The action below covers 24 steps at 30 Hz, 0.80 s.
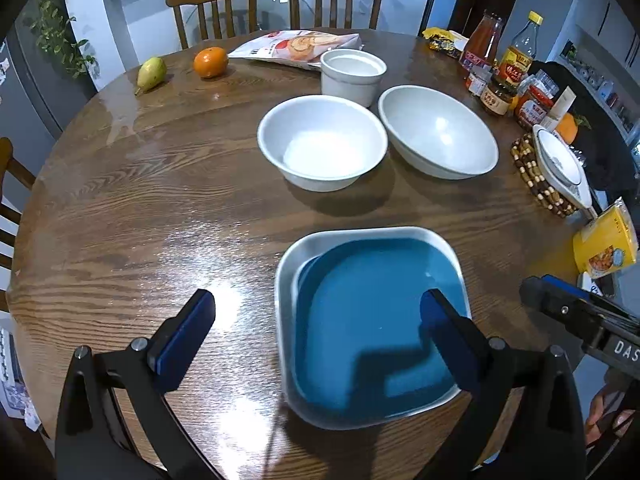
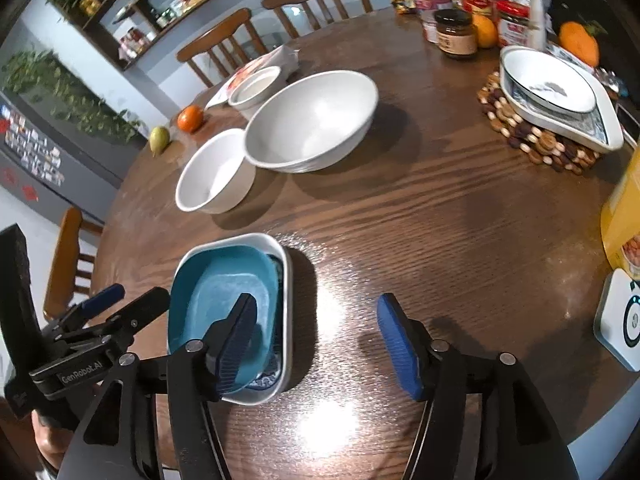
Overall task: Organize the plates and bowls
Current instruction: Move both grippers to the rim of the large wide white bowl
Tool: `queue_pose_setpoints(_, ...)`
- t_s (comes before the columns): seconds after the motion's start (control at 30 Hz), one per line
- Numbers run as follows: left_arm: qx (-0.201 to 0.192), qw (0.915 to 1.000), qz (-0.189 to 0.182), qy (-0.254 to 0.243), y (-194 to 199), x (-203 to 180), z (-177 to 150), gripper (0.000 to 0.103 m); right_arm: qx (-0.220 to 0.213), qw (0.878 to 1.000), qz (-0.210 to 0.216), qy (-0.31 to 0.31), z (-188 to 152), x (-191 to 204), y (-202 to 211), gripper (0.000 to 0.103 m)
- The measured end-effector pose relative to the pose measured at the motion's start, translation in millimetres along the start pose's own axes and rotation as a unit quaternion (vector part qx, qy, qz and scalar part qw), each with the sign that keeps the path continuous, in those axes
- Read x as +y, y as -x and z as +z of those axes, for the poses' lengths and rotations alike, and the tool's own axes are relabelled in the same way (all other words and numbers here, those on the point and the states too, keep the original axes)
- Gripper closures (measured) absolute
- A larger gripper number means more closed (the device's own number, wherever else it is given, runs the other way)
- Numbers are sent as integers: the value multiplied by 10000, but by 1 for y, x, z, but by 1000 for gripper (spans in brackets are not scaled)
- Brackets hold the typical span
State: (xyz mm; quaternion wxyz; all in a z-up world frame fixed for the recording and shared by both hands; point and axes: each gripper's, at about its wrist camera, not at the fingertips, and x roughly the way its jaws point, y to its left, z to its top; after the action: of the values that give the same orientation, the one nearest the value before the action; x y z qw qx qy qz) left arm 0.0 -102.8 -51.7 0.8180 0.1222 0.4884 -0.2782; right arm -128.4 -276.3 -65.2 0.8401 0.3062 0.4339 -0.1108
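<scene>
A blue square plate [image 1: 372,320] lies stacked in a white square dish [image 1: 286,272] at the table's near edge; in the right wrist view the blue plate [image 2: 228,292] sits tilted in the white dish [image 2: 286,280] over a patterned plate. My left gripper [image 1: 318,312] is open and empty above the stack's left side. My right gripper [image 2: 316,332] is open and empty, just right of the stack. Two white bowls [image 1: 322,142] [image 1: 438,132] and a white ramekin [image 1: 352,70] stand further back. A white plate [image 2: 548,82] rests in a dish on a beaded trivet [image 2: 536,144].
Pear [image 1: 151,73], orange [image 1: 210,62] and a snack bag [image 1: 298,46] lie at the far side. Bottles and jars [image 1: 508,68] crowd the right rim, with a yellow box [image 1: 606,246]. A white device [image 2: 622,320] lies at the right edge. Chairs ring the round table [image 1: 140,200].
</scene>
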Motion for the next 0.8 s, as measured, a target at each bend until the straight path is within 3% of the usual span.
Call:
queue_pose_setpoints(0.3, -39, 9968, -753, 254, 3, -17, 26, 1, -227, 9992, -47, -330, 15, -35, 17, 39)
queue_pose_setpoints(0.63, 106, 9930, -994, 621, -24, -47, 70, 2, -512, 9983, -150, -229, 61, -53, 31, 39)
queue_pose_setpoints(0.8, 355, 9914, -948, 832, -47, -58, 86, 9, -505, 9984, -271, -20, 91, -53, 21, 39)
